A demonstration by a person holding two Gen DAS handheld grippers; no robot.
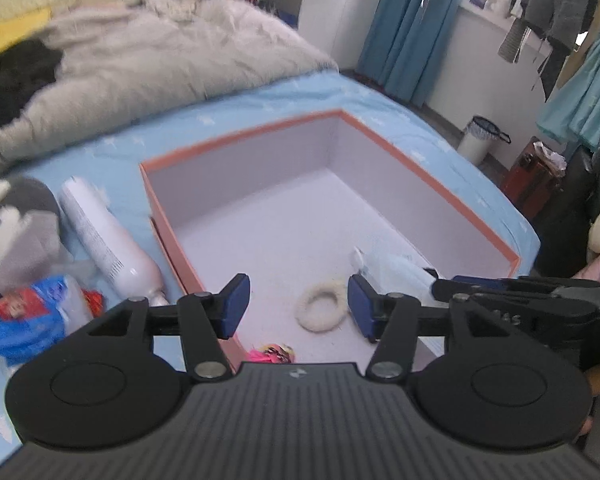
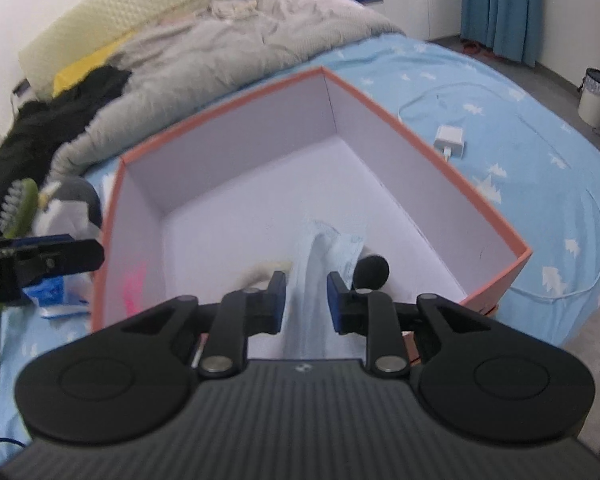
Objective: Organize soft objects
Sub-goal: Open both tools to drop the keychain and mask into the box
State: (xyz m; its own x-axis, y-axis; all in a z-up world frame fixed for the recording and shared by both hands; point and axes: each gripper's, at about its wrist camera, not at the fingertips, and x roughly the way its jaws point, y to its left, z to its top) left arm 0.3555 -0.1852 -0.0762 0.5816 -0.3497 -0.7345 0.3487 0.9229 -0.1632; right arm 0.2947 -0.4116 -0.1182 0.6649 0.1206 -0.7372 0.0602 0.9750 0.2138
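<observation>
Right wrist view shows my right tool, jaws a little apart around the pale blue cloth hanging over the box, so I'd lower it near the ring before spreading wider, left tool apart and empty.

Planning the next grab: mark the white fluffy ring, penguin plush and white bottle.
white fluffy ring (image 1: 321, 311), left wrist view, its left band.
penguin plush (image 1: 18, 224), left wrist view, its belly.
white bottle (image 1: 104, 236), left wrist view, mid-body.
</observation>
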